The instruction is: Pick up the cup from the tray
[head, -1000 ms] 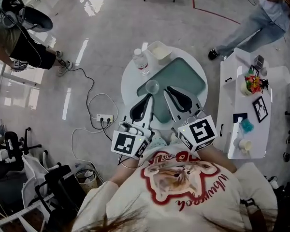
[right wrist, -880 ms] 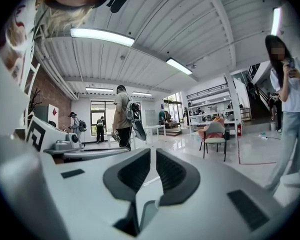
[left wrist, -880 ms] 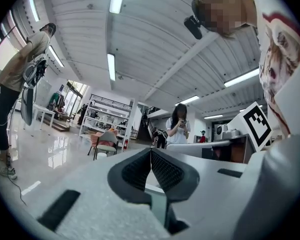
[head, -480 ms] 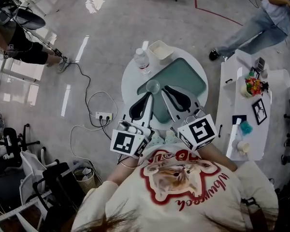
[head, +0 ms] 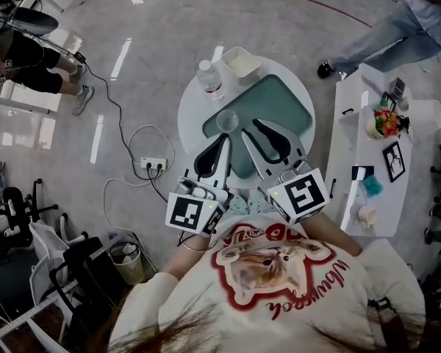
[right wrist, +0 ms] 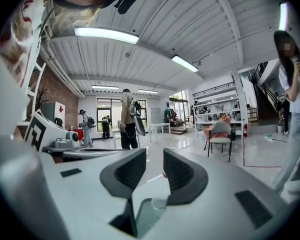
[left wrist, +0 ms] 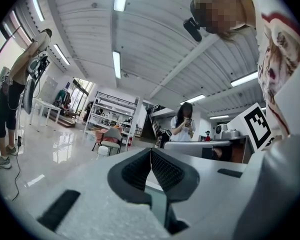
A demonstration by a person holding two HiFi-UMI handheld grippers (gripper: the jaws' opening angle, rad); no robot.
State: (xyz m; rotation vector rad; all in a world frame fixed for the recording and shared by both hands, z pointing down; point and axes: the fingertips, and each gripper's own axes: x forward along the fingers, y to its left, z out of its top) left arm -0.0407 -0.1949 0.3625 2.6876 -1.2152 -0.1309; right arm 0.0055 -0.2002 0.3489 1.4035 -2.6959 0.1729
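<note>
Head view: one green tray [head: 279, 103] holds a single clear cup [head: 228, 121] at its left corner (contents too small to tell). Beyond the tray stand one bottle [head: 209, 79] and one white tub [head: 241, 62]. Two grippers hover over the tray's near edge.

Left gripper view: the left gripper [head: 224, 142] has its jaws pressed together, nothing between.

Right gripper view: the right gripper [head: 259, 129] has just been opening; its narrow gap is empty.

Round counter [head: 191, 116]: 1. Green tray [head: 283, 105]: 1. Clear cup [head: 228, 121]: 1. Water bottle [head: 209, 79]: 1. White square dish [head: 241, 62]: 1. Side counter [head: 349, 123]: 1. Power strip [head: 153, 165]: 1. Grippers: 2, left gripper [head: 223, 144] and right gripper [head: 253, 128].
</note>
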